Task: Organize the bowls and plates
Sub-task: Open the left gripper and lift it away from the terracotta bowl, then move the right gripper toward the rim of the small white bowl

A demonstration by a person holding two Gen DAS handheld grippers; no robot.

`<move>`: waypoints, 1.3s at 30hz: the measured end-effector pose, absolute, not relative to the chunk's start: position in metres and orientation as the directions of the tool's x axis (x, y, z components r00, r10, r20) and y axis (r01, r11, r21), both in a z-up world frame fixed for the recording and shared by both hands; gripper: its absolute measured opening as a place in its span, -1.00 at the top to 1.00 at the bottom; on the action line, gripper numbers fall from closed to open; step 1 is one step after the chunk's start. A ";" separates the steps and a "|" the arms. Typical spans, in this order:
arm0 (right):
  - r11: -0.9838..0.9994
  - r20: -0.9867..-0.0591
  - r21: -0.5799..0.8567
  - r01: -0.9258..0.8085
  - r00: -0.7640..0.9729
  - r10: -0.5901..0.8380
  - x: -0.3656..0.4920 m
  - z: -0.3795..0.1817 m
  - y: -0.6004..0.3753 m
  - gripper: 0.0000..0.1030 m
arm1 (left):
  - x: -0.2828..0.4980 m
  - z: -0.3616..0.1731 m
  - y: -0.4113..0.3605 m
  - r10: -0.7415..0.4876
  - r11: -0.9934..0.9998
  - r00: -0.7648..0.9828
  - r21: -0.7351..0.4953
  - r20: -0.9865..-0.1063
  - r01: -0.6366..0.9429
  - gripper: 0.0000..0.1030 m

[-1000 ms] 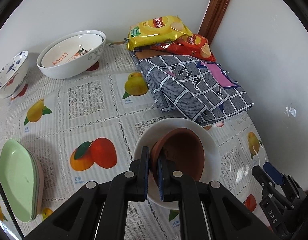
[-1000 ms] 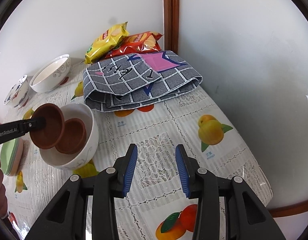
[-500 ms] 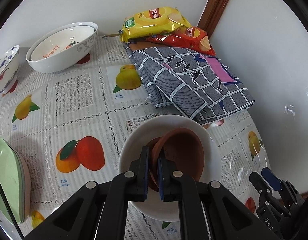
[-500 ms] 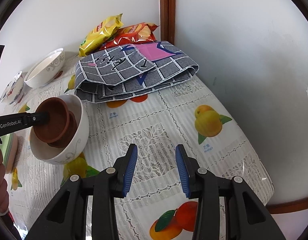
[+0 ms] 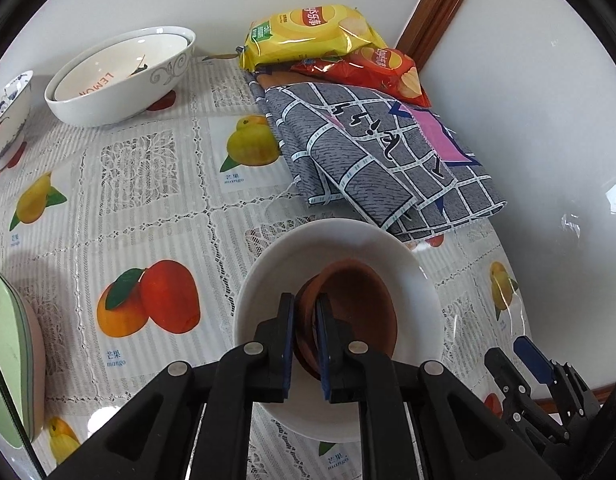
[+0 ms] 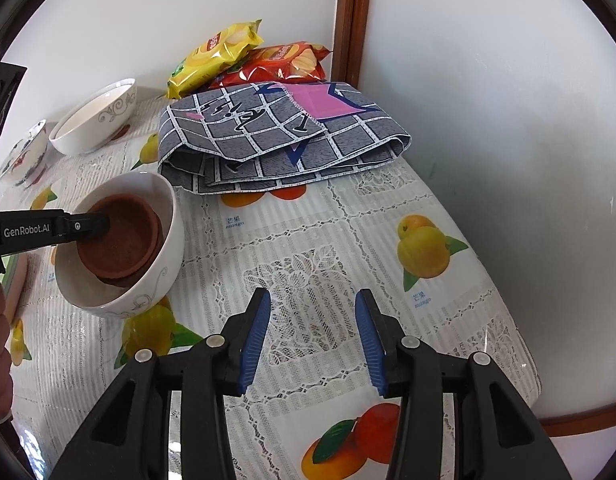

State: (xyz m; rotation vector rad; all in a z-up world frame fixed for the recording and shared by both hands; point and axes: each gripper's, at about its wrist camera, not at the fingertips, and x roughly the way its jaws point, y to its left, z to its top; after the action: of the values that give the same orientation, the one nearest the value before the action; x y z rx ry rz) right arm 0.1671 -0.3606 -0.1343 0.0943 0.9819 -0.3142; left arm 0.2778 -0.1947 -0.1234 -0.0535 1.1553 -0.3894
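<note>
The left gripper (image 5: 305, 328) pinches the rim of a brown bowl (image 5: 360, 308), which sits on a second brown bowl inside the white bowl (image 5: 348, 236) at lower centre. The right gripper (image 6: 313, 332), jaws just widened, stands spread over the tablecloth (image 6: 308, 240), holding nothing.

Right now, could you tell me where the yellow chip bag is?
In both wrist views, the yellow chip bag lies at the table's far corner, partly on the red chip bag, behind the folded grey cloth.

Both wrist fisheyes look steeply down at the table, sharing the white bowl (image 5: 268, 280) (image 6: 164, 280) and folded cloth (image 5: 388, 168) (image 6: 276, 140).
</note>
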 end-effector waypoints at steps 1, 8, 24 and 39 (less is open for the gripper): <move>0.951 -0.830 -0.061 0.303 0.514 -0.217 0.167 -0.134 -0.360 0.15 | 0.277 -0.122 -0.195 -0.326 0.932 0.347 -0.236 -0.879 0.276 0.80; 0.955 -0.828 -0.040 0.294 0.526 -0.197 0.169 -0.128 -0.354 0.15 | 0.269 -0.110 -0.190 -0.331 0.928 0.363 -0.231 -0.871 0.294 0.78; 0.962 -0.822 0.041 0.271 0.556 -0.122 0.152 -0.096 -0.337 -0.20 | 0.235 -0.070 -0.162 -0.318 0.935 0.441 -0.200 -0.840 0.292 0.14; 0.959 -0.782 0.049 0.279 0.608 -0.137 0.109 -0.067 -0.317 -0.21 | 0.180 -0.027 -0.130 -0.349 0.929 0.530 -0.213 -0.773 0.301 0.12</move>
State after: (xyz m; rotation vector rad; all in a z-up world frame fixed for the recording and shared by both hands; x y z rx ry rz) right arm 0.1092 -0.3170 -0.0673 0.1725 0.8860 -0.2421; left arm 0.1799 -0.1304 -0.0271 -0.0553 0.9351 -0.3884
